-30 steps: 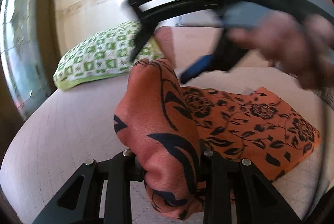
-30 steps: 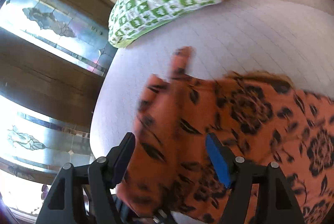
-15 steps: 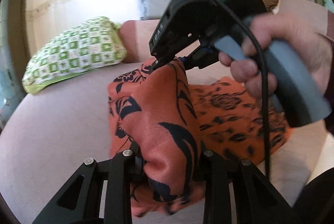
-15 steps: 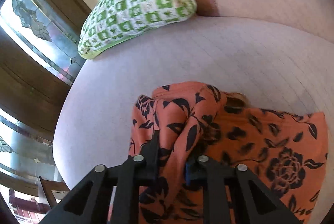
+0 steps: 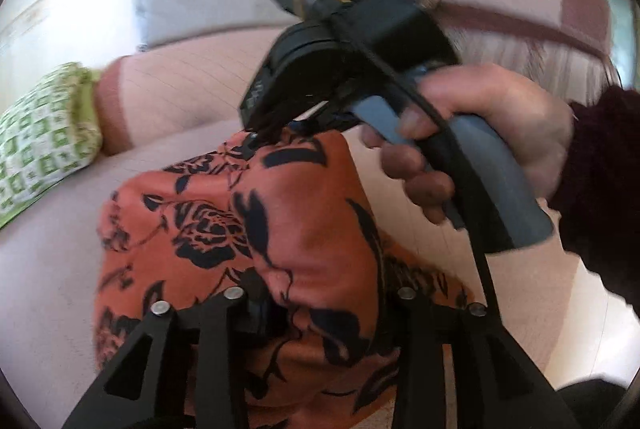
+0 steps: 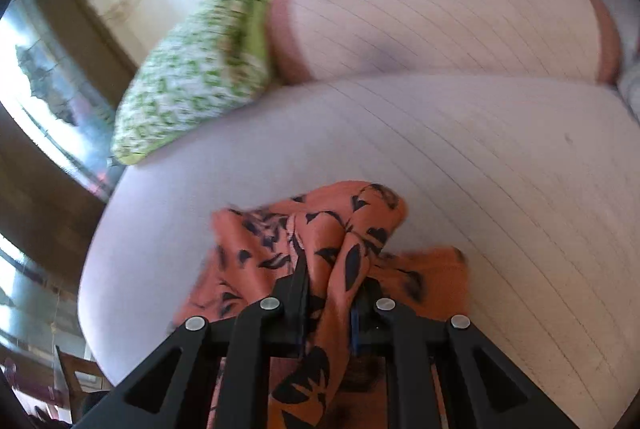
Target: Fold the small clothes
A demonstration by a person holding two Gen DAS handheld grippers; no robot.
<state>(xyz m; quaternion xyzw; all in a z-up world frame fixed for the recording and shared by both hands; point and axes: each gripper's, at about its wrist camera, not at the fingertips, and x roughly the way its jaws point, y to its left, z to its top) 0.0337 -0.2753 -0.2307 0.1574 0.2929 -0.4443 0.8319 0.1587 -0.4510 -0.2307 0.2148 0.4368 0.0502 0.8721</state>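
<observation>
The orange cloth with a black flower print lies bunched on the pale pink quilted bed, its near part lifted off the bed by both tools. The left tongs are clenched on a thick fold of this cloth, which bulges up between the two black fingers. The right tongs also grip the cloth: a narrow pleat of it runs between their fingers, whose blue pads press against it from each side.

In the left wrist view the right hand is wrapped around the grey handle of the black right tool, and its nose touches the top of the raised fold. Compared with half a second ago, this hand and tool sit closer to the left camera and fill more of the view, and the cloth hump now hides most of the flat part that was visible to its right. In the right wrist view the cloth is gathered into a smaller heap than before; the wide flat panel that stretched to the right is now reduced to a short tongue beside the right finger. The picture is blurred with motion.

The green-and-white checked pillow rests at the far left of the bed, against the pink bolster, well apart from the cloth.
</observation>
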